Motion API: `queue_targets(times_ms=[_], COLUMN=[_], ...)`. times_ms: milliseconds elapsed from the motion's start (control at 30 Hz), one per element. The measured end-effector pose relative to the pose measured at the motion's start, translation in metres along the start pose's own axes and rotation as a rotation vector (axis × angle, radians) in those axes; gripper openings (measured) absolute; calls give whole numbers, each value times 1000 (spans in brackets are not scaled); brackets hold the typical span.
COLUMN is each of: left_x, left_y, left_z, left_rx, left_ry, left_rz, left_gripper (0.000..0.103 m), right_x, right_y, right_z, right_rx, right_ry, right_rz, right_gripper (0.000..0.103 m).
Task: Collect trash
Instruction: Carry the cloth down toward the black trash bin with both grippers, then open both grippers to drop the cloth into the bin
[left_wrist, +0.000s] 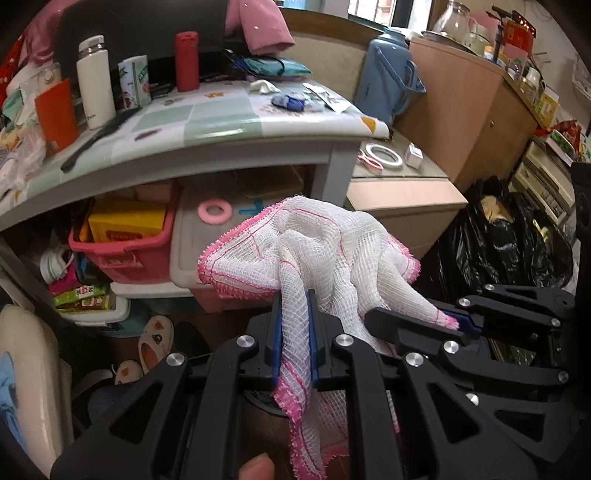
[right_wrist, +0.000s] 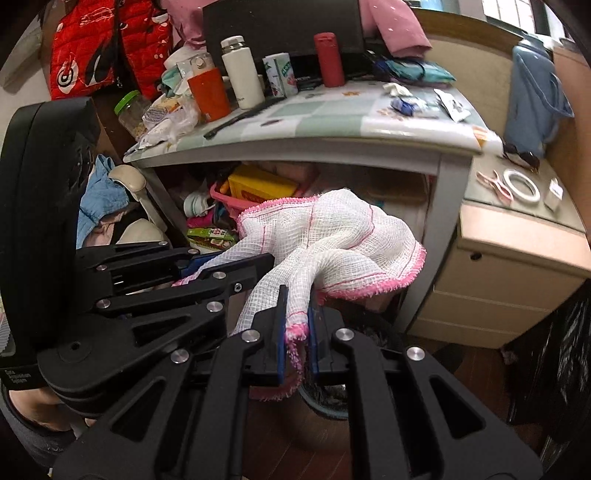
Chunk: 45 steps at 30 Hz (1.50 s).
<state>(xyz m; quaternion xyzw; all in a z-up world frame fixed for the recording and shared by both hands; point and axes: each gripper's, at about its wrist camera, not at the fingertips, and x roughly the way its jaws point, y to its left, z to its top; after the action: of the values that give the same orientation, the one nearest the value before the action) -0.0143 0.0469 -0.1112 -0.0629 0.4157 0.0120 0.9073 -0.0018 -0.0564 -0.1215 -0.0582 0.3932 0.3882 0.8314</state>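
Left gripper (left_wrist: 293, 332): the fingers are clamped on a bunched fold of the cloth; a pink-edged end is seen hanging below the blue pads (left_wrist: 276, 339).
Right gripper (right_wrist: 297, 332): the fingers are clamped on another pink-edged corner of the same cloth.
Cloth (left_wrist: 314, 247): a white mesh rag with pink stitched edging is held in the air between both grippers, near the cameras and in front of the table; it is bunched and drooping to the right.
Table (left_wrist: 229, 155): it is located far behind the cloth, with a checked top loaded with clutter.
White bottle (left_wrist: 95, 83): it is placed upright on the far left of the table top.
Red bottle (left_wrist: 187, 61): it is placed upright, right of the white bottle.
Black bag (left_wrist: 517, 243): it is seen on the floor at the right.
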Motion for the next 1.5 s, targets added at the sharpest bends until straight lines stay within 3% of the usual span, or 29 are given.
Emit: queue_targets(times_ms=[633,1067,1400,1500], left_x=[77,176,253,270], left_y=[-26,-2,30,38], left_z=[-64,-101,-113,-112], left_rx=[18,-45,-83,-95], left_ry=[147,330,437,451], left_rz=[-23,-35,-26,-29], left_gripper=[11,13,18,34], right_x=[47,133,212,232], right_y=[-46,-90,-118,-124], right_z=[-79,-124,-132,-131], right_rx=[144,250,296,294], right_ry=[104,268,407,433], right_rz=[7,-1,-2,-10], right_gripper=[10,13,18,25])
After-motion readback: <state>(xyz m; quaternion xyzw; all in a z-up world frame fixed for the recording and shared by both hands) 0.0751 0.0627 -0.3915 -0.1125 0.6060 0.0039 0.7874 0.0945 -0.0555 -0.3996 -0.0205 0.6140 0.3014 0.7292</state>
